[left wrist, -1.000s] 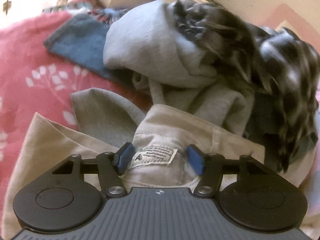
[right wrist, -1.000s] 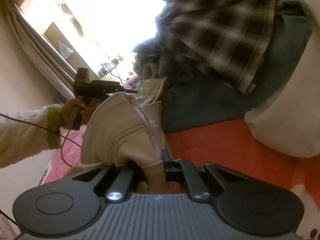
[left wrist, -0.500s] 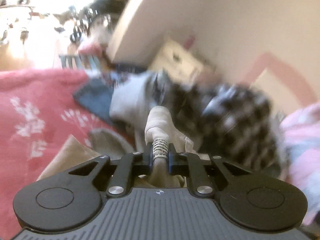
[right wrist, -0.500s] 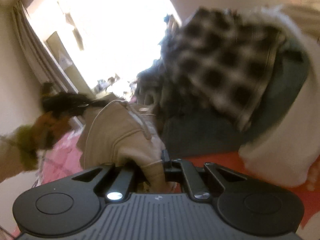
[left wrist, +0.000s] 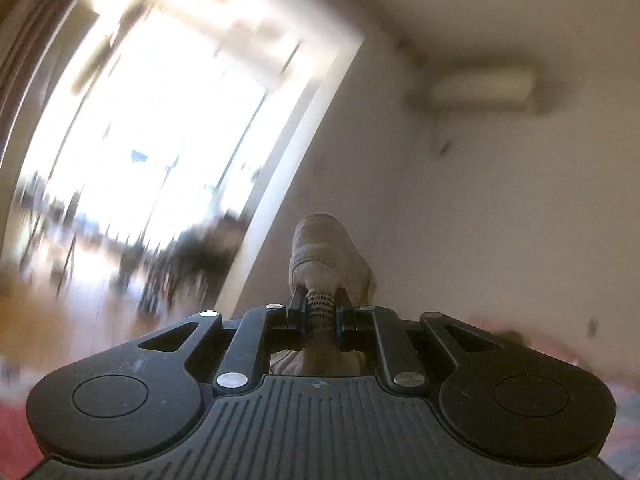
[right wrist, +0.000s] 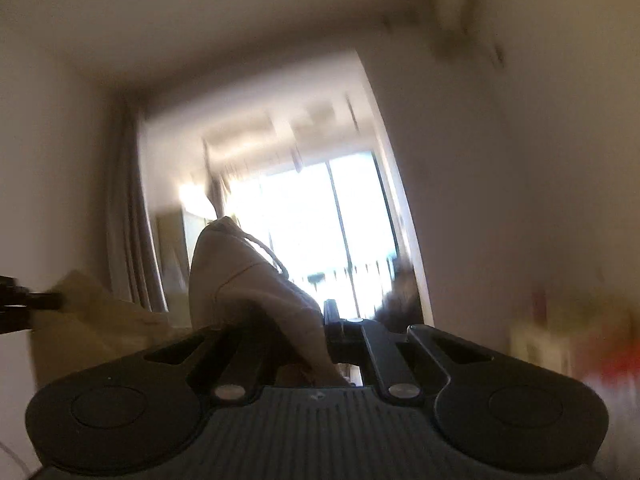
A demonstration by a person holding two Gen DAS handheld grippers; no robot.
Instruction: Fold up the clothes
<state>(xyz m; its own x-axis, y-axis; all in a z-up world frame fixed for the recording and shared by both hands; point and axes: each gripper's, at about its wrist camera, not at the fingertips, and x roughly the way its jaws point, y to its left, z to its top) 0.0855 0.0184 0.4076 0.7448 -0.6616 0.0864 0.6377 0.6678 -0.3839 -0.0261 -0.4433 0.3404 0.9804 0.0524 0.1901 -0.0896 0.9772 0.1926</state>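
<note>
My left gripper (left wrist: 320,312) is shut on the beige garment (left wrist: 326,252), pinching it at the white label between the pads. A bunch of the fabric pokes up past the fingers. My right gripper (right wrist: 308,320) is shut on another part of the same beige garment (right wrist: 244,280), which bulges up over the left finger; a drawstring hangs on it. More of the cloth stretches left toward the other gripper (right wrist: 16,304) at the frame's edge. Both cameras point up at the room, so the bed and the clothes pile are out of sight.
A bright window (left wrist: 160,128) with curtains (right wrist: 132,220) fills the far side. An air conditioner (left wrist: 480,88) hangs on the wall. A strip of red bedding (left wrist: 540,344) shows low in the blurred left wrist view.
My left gripper closed on the garment's label, then both grippers swung upward with the garment, so the views left the bed and clothes pile and now face the window and walls.
</note>
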